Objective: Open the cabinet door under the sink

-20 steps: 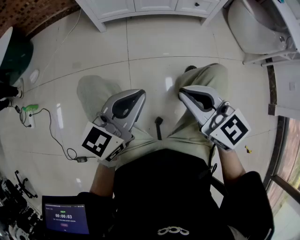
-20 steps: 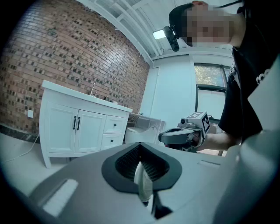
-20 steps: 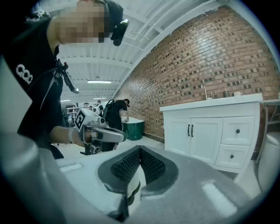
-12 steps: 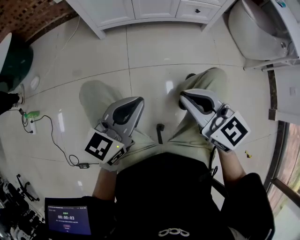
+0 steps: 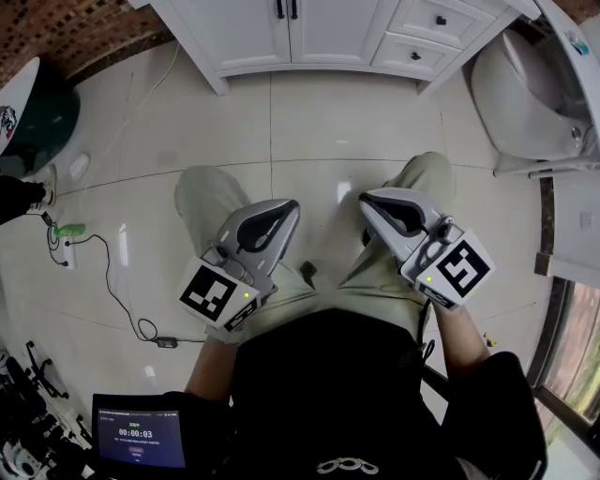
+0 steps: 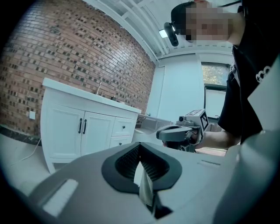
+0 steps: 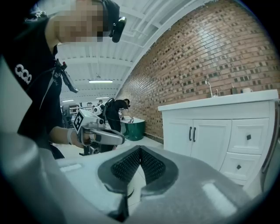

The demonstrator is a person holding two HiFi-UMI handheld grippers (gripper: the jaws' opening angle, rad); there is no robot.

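The white sink cabinet [image 5: 323, 42] stands at the far edge of the tiled floor [image 5: 309, 112]. Its two cabinet doors [image 6: 83, 133] are closed, their black handles [image 7: 192, 134] side by side at the middle seam. The left gripper [image 5: 274, 212] and right gripper [image 5: 378, 201] are held low over the person's knees, well apart from the doors; each has its ridged pads pressed together at the tips with nothing between them.

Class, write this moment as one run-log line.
phase: pre-contact | left tool: shut, empty | right tool: shut, empty | cabinet doors: closed, untouched
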